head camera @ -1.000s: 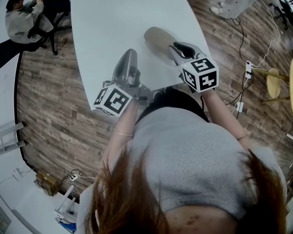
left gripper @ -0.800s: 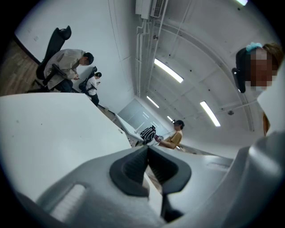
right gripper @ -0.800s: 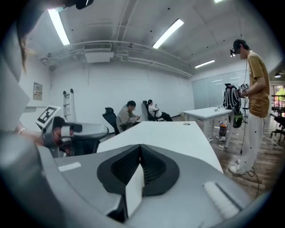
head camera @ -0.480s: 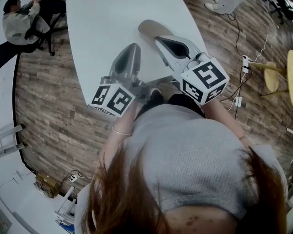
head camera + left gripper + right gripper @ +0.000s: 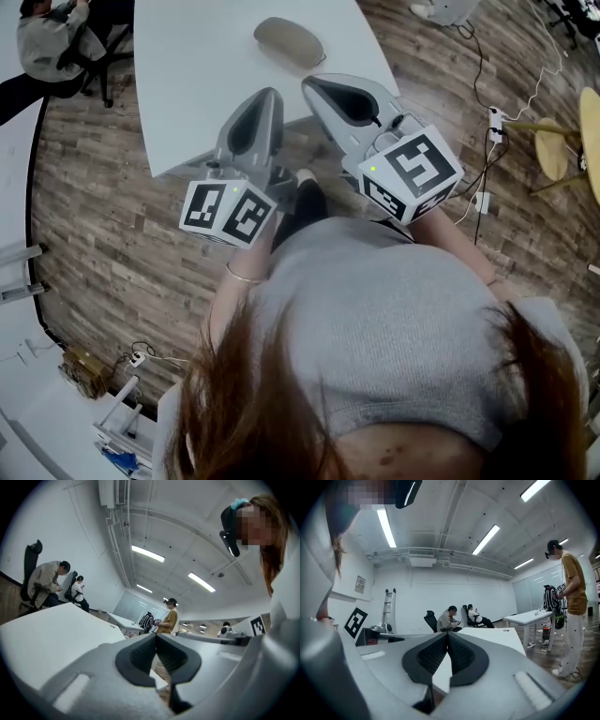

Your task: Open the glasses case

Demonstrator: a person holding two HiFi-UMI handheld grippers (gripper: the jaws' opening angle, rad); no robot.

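The case (image 5: 289, 41) lies closed on the white surface (image 5: 187, 56), near the surface's 3 o'clock edge, with nothing touching it. The right claw (image 5: 309, 86) sits at 6 o'clock of the case and apart from it, jaws pressed fully together with nothing between them. The left claw (image 5: 266, 96) sits at 7 o'clock of the case, jaws likewise together and empty.

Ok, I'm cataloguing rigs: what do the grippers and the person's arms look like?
The left gripper and right gripper are pale grey tapered shells with dark ribbed pads inside the jaws, each carrying a black-and-white marker cube. There is a thin bracelet on the left wrist, and a grey top.
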